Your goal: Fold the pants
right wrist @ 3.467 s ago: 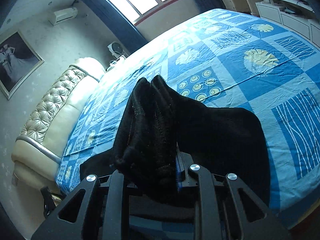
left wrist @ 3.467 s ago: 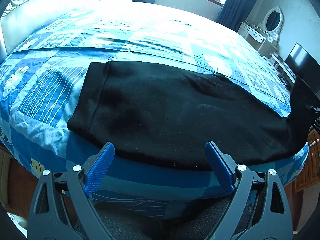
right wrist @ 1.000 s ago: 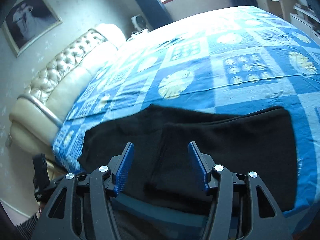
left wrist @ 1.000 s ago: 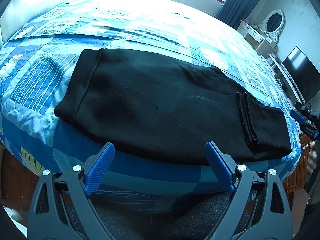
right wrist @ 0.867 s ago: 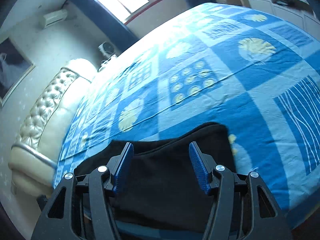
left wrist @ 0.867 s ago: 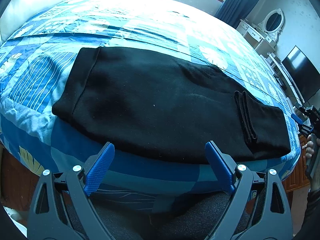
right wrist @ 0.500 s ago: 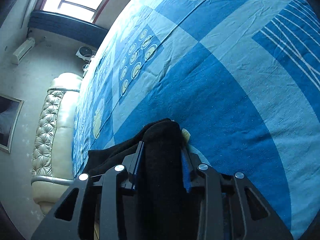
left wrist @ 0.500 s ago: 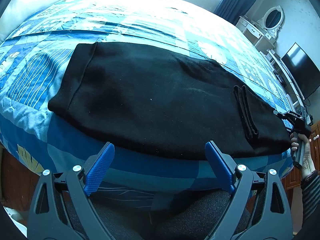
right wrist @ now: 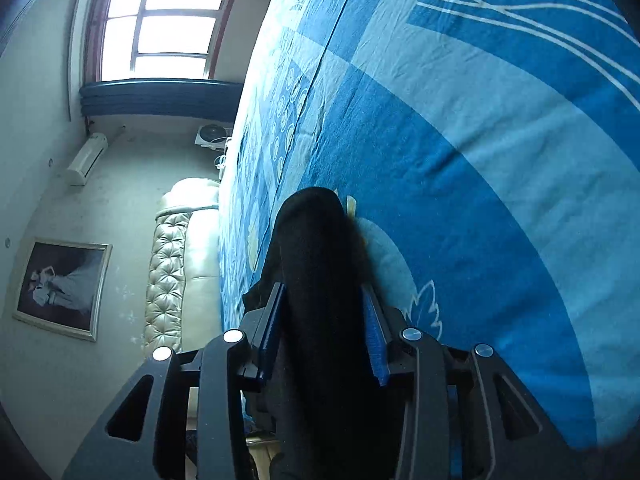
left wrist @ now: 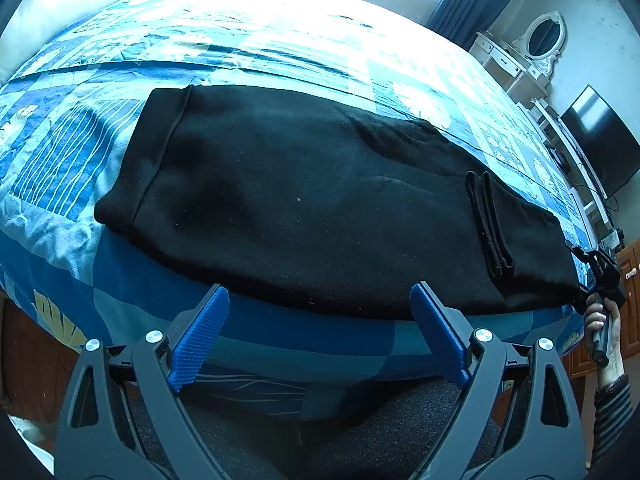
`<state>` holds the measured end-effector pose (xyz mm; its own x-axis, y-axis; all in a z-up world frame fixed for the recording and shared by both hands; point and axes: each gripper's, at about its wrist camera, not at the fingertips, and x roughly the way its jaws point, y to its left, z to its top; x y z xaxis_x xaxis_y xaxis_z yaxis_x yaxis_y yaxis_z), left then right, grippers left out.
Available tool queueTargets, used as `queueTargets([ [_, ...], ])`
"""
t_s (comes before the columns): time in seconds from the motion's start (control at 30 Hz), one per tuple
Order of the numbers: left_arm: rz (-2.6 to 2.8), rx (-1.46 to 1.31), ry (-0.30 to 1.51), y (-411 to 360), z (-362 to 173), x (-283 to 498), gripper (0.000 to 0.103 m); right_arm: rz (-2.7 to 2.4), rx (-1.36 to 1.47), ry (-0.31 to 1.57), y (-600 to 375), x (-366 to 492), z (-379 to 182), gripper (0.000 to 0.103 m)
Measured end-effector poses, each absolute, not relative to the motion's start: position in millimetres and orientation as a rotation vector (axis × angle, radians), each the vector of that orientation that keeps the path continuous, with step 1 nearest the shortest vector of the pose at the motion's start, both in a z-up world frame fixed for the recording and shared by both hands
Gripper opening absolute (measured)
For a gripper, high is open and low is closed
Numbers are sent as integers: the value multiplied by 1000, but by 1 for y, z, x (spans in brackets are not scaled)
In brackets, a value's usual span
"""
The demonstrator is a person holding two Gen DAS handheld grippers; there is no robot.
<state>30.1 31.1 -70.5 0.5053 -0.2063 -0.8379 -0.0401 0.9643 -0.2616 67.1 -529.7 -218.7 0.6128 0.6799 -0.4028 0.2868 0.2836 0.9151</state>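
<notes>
Black pants (left wrist: 312,208) lie flat along the near edge of the bed (left wrist: 280,52), waistband at the left, leg ends folded back at the right with the cuffs (left wrist: 486,220) on top. My left gripper (left wrist: 316,332) is open and empty, just off the bed's near edge below the pants. My right gripper (right wrist: 320,328) is shut on the folded right end of the pants (right wrist: 316,264), rolled on its side. It also shows in the left wrist view (left wrist: 592,268) at the pants' right end, held by a hand.
The bed has a blue patterned quilt (right wrist: 460,152) and a cream tufted headboard (right wrist: 176,280). A dresser with an oval mirror (left wrist: 540,40) and a TV (left wrist: 596,136) stand at the right. A window (right wrist: 160,20) is at the far wall.
My right gripper let go of the cuffs on the pants, moved to the folded right end and shut on it, rolling sideways. My left gripper stayed open and nearly still.
</notes>
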Motion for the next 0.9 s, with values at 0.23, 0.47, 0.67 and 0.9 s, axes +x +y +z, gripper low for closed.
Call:
queueTargets([
  [0.23,-104,-252,1035,28,-70,28,92,347,1328,944,-525,38,-225,43],
  [0.47,-98,-257,1040,29,-70,28,92,298,1252,993,-521,36,-230,27],
  [0.67,-103,-237,1034,26,-71,29,92,255,1191,1010,-513,40,-227,23],
  [0.9,-90,-250,1025,34,-68,28,92,156,1152,965,-529,33,-203,30],
])
